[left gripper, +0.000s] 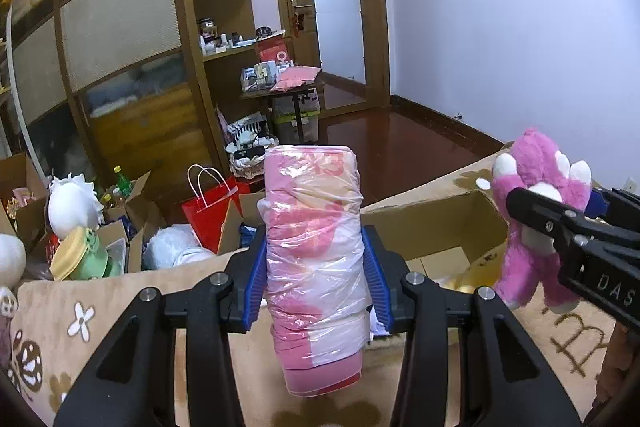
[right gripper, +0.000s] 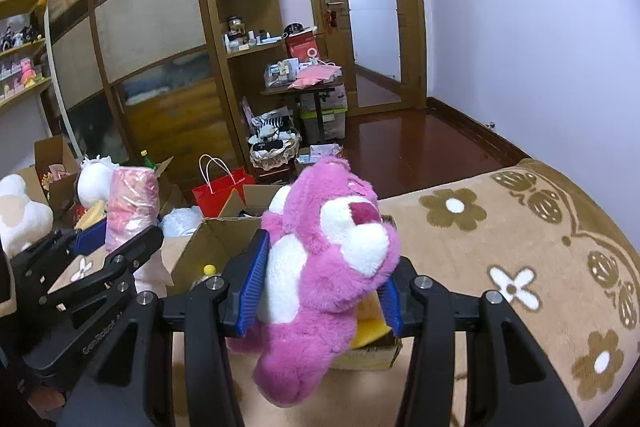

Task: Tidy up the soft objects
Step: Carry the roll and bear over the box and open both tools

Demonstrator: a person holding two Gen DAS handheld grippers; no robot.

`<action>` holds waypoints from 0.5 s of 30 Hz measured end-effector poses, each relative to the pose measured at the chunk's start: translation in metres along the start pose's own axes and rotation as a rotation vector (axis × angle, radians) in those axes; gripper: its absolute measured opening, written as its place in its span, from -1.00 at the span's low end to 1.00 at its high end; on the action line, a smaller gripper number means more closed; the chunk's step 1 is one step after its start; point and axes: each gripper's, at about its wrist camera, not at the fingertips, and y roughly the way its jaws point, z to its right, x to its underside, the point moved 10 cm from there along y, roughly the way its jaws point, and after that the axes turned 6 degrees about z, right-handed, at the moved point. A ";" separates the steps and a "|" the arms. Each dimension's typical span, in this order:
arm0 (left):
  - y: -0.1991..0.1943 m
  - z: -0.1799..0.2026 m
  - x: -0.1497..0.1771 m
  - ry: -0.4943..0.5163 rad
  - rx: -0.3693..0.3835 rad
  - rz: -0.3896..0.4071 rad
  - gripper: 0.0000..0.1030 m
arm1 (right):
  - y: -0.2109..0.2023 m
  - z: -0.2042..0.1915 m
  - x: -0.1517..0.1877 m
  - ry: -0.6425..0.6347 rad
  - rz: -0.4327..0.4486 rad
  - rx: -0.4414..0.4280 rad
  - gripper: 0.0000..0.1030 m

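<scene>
1. Left gripper (left gripper: 316, 281): its blue pads (left gripper: 255, 283) press on both sides of a pink roll wrapped in clear plastic (left gripper: 314, 247), which stands upright between them, lifted above the beige flowered blanket (left gripper: 72, 311).
2. Right gripper (right gripper: 320, 285): its fingers clamp a pink plush bear (right gripper: 332, 259) at the body, head tilted to the right; the bear hangs over the open cardboard box (right gripper: 212, 239).
3. Cardboard box: it rests on the blanket, flaps open; a yellow item (right gripper: 370, 325) lies inside, though its identity is unclear behind the bear.
4. Background, left wrist view: a red paper bag (left gripper: 208, 211), white plush toys (left gripper: 72, 203) and further boxes stand on the floor before the wooden wardrobe (left gripper: 120, 39).
</scene>
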 end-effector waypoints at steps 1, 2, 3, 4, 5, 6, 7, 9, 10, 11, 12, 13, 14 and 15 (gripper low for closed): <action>0.004 0.001 0.000 -0.001 0.003 0.000 -0.17 | 0.005 0.001 0.001 -0.004 -0.003 -0.001 0.01; 0.007 0.002 0.000 -0.001 0.007 -0.001 -0.17 | 0.007 0.001 0.002 -0.004 -0.005 0.000 0.01; 0.009 0.003 0.000 0.000 0.012 -0.001 -0.17 | 0.010 0.003 0.003 -0.002 -0.009 0.002 0.02; 0.012 0.005 0.001 0.003 0.018 -0.001 -0.16 | 0.015 0.005 0.006 0.002 -0.013 0.004 0.02; 0.015 0.006 0.002 0.008 0.018 0.000 -0.16 | 0.018 0.006 0.008 0.005 -0.015 0.004 0.02; 0.017 0.006 0.003 0.010 0.019 -0.002 -0.16 | 0.021 0.008 0.010 0.007 -0.016 0.003 0.02; 0.019 0.007 0.006 0.012 0.025 -0.006 -0.16 | 0.022 0.008 0.010 0.008 -0.013 0.002 0.02; 0.024 0.007 0.012 0.012 0.039 -0.012 -0.16 | 0.027 0.010 0.013 0.005 -0.006 -0.002 0.02; 0.027 0.007 0.015 0.015 0.038 -0.018 -0.16 | 0.028 0.009 0.013 0.001 0.000 -0.005 0.02; 0.029 0.007 0.016 0.017 0.035 -0.019 -0.16 | 0.030 0.009 0.015 0.001 0.002 -0.009 0.02; 0.030 0.007 0.017 0.019 0.032 -0.021 -0.16 | 0.032 0.009 0.015 0.005 0.001 -0.012 0.02; 0.032 0.006 0.018 0.015 0.031 -0.024 -0.16 | 0.034 0.009 0.016 0.014 -0.001 -0.021 0.02; 0.034 0.004 0.019 0.007 0.034 -0.026 -0.16 | 0.034 0.008 0.016 0.028 0.000 -0.032 0.02; 0.034 0.003 0.019 0.000 0.035 -0.028 -0.16 | 0.035 0.007 0.015 0.040 -0.001 -0.042 0.02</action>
